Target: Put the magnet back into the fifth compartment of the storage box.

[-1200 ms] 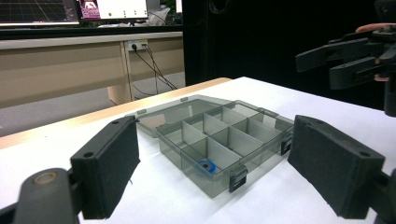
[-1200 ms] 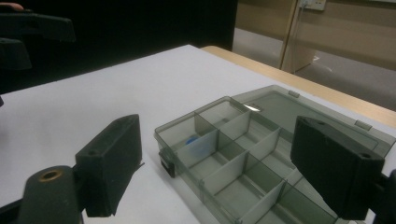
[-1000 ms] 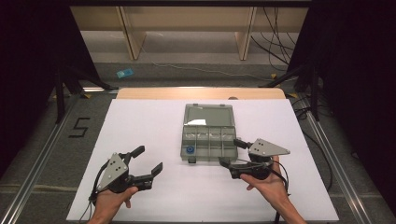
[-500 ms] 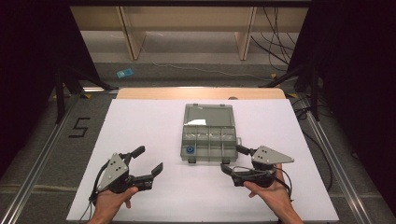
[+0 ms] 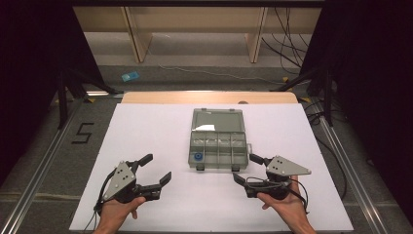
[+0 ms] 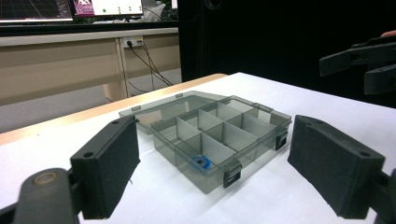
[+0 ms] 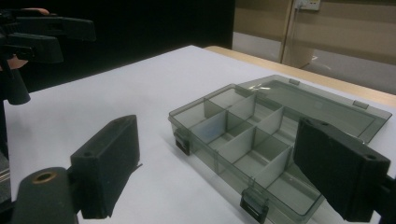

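Observation:
A clear grey compartment box [image 5: 217, 146] lies in the middle of the white table, its lid [image 5: 217, 120] folded flat at the far side. A small blue ring [image 5: 197, 157] rests in its near-left compartment, also seen as the blue ring [image 6: 202, 162] in the left gripper view. My left gripper [image 5: 156, 168] is open, low and to the left of the box [image 6: 219, 135], nothing between its jaws. My right gripper [image 5: 248, 169] is open too, just off the near-right corner of the box [image 7: 261, 140], holding nothing.
The white table sheet [image 5: 146, 131] ends at a wooden strip [image 5: 209, 97] along the far edge. Beyond it are desk legs and cables on the floor. A floor mark "5" [image 5: 82, 132] lies to the left. Black stands flank both sides.
My right gripper has drawn back toward the near edge and slightly right, away from the box. The left gripper has barely moved.

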